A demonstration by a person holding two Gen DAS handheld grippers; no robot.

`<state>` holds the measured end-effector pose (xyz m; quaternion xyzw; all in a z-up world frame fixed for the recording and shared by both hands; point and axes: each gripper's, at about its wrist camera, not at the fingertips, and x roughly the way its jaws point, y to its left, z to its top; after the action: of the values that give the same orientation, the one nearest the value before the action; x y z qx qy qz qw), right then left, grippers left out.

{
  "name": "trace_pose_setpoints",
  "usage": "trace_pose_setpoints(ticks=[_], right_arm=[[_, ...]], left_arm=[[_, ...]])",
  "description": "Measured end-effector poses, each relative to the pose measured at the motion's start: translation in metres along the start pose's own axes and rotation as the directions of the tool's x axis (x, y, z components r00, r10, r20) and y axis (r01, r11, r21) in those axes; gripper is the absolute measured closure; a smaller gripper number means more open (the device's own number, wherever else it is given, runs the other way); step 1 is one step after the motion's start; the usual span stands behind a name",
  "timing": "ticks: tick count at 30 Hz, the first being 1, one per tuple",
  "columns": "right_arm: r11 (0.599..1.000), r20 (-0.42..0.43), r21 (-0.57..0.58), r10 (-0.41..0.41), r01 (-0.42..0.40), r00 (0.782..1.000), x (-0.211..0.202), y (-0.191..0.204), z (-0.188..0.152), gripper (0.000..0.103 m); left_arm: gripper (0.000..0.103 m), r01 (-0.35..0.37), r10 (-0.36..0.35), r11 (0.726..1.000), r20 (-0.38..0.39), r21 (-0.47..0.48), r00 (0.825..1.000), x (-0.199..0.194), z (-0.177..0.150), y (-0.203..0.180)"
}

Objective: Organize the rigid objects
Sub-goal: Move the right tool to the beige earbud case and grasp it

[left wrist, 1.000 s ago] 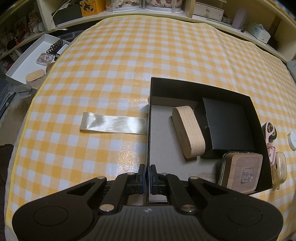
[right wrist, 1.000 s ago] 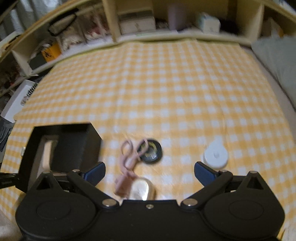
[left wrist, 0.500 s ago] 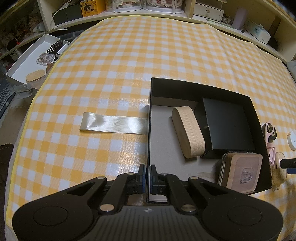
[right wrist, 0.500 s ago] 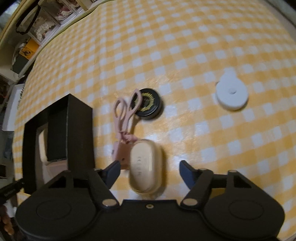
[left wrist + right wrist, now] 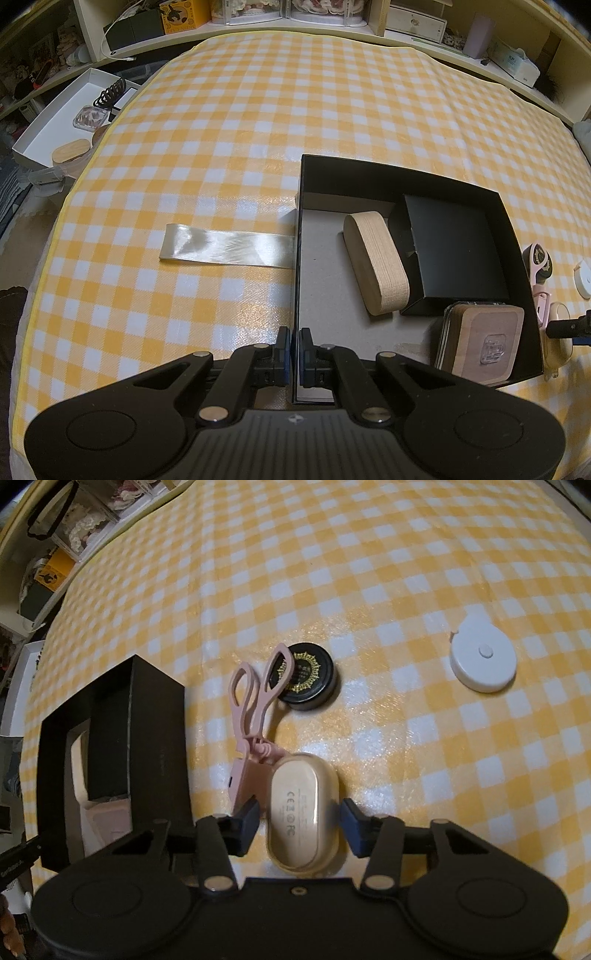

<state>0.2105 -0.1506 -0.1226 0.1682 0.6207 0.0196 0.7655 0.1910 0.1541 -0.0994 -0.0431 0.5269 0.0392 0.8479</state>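
Observation:
My left gripper (image 5: pixel 295 350) is shut on the near left wall of the open black box (image 5: pixel 406 173). Inside the box lie an oval wooden block (image 5: pixel 376 262), a smaller black box (image 5: pixel 454 254) and a square wooden-lidded container (image 5: pixel 484 343). My right gripper (image 5: pixel 299 821) points down over a cream oval case (image 5: pixel 303 812) lying on the checked cloth just right of the black box (image 5: pixel 155 720). Its jaws are closing with the case between them. The right pad (image 5: pixel 351 823) sits at the case's edge; a thin gap remains at the left pad (image 5: pixel 247 819).
A pink eyelash curler (image 5: pixel 251 716) lies against the case's far left, overlapping a black round tin (image 5: pixel 306 681). A white round disc (image 5: pixel 482 661) sits further right. A satin ribbon (image 5: pixel 225 249) stretches left of the box. A white tray (image 5: pixel 48 122) stands off the table's left.
My right gripper has dropped down over the cream case and its jaws have narrowed from wide open to close around it. The left gripper has kept still.

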Motion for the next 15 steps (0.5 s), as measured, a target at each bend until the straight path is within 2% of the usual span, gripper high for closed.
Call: trace_pose_setpoints(ticks=[6,15], right_arm=[[1.000,0.019,0.005,-0.025,0.025,1.000,-0.008,-0.003,0.001,0.058],[0.999,0.192,0.011,0.033,-0.036,0.981,-0.056,0.003,0.006,0.058]], left_arm=[[0.099,0.001,-0.001,1.000,0.000,-0.001,1.000,-0.002,0.000,0.000],[0.099,0.003,-0.003,1.000,0.000,-0.001,1.000,-0.004,0.000,0.002]])
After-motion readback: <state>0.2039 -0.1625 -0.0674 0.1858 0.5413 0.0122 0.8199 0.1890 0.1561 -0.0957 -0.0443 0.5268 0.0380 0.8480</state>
